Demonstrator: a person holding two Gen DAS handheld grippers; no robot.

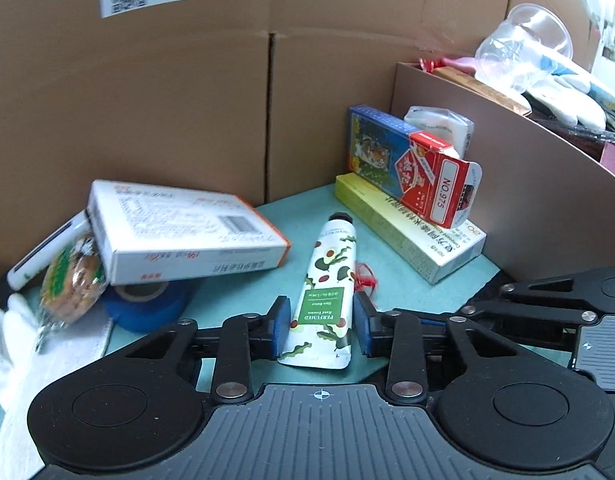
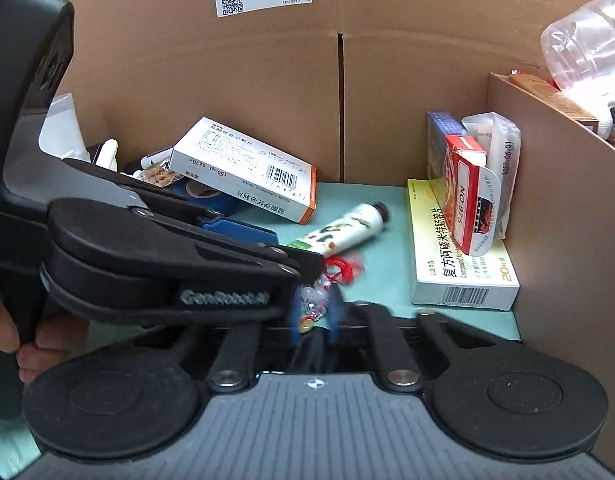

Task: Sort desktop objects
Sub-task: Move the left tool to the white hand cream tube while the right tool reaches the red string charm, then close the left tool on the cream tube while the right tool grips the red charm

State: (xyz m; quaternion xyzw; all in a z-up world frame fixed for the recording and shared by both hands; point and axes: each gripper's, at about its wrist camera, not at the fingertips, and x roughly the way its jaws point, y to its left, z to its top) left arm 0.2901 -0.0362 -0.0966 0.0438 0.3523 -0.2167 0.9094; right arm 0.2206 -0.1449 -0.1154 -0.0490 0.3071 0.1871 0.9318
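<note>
1. The left gripper [image 1: 320, 330] straddles the lower half of the hand cream tube [image 1: 326, 296] lying on the bench [image 1: 391, 280]; its pads sit at the tube's sides, whether pressing I cannot tell.
2. The tube looks light, soft and slick; the flat crimped end nearest the gripper should hold best.
3. The right gripper [image 2: 313, 318] is closed on a small charm [image 2: 312, 306] with red string [image 2: 341, 270], light and dangling.

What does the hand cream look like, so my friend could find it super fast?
Start at the teal mat in front of the tall cardboard wall. Near its middle, between the white medicine box and the long yellow box, lies the hand cream tube, its flat end between the left gripper fingers. It is the only tube: white with avocado pictures, a green label and a black cap.
</note>
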